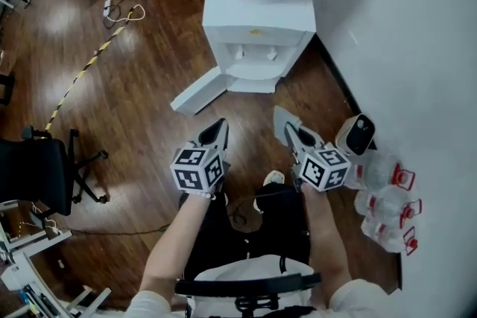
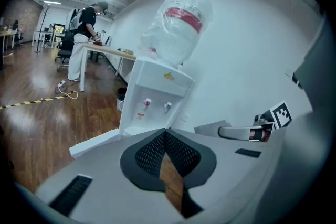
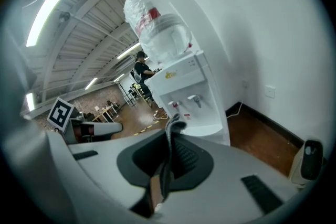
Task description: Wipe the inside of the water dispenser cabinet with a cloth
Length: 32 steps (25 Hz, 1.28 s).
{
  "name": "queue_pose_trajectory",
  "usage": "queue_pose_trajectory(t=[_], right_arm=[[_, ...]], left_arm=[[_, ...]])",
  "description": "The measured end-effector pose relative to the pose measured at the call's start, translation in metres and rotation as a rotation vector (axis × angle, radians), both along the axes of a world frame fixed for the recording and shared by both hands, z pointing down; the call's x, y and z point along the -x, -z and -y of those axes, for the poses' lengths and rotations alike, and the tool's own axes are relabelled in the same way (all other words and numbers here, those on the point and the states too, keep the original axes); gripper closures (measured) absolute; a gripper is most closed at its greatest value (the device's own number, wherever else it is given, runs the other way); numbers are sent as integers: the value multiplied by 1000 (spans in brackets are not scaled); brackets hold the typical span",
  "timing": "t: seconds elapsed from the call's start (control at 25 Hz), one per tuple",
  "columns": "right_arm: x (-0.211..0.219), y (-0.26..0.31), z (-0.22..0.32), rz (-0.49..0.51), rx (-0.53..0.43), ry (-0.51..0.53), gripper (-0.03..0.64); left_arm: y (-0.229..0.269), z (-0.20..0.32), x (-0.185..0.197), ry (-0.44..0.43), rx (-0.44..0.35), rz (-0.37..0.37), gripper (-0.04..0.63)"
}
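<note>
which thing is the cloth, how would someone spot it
Start at the white water dispenser against the wall, then come back to the two tongs held in front of it. The cloth is the thin grey strip pinched edge-up in the right tongs; the left tongs are shut on nothing.

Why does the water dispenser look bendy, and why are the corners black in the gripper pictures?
Left gripper view: the wide-angle lens bows the wall and leans the water dispenser, and the corners go dark. Right gripper view: same bulge and black rim, with a ceiling light glaring. Head view: straighter lines, bright glare patches on the wooden floor.
</note>
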State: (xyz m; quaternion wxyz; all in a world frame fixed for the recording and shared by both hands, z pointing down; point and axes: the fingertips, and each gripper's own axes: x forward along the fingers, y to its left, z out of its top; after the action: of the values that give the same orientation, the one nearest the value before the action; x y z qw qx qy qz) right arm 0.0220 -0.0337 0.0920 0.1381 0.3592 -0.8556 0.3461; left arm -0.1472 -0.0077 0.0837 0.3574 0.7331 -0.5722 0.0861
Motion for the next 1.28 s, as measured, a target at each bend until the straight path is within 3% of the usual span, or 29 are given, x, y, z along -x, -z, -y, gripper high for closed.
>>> queue_pose_trajectory(t=[0.16, 0.52, 0.8, 1.0, 1.28], right_arm=[[13, -76, 25, 6, -17, -56, 601], [24, -241, 75, -33, -86, -104, 601], [45, -376, 137, 7, -114, -148, 601], [66, -434, 162, 28, -167, -132, 600], [104, -474, 185, 139, -255, -136, 600]], left_arm=[[-76, 21, 17, -50, -1, 8, 604], [-240, 66, 38, -57, -18, 0, 604], [-363, 121, 38, -106, -35, 59, 604], [-419, 148, 30, -153, -53, 116, 604], [-444, 174, 37, -143, -90, 169, 604]])
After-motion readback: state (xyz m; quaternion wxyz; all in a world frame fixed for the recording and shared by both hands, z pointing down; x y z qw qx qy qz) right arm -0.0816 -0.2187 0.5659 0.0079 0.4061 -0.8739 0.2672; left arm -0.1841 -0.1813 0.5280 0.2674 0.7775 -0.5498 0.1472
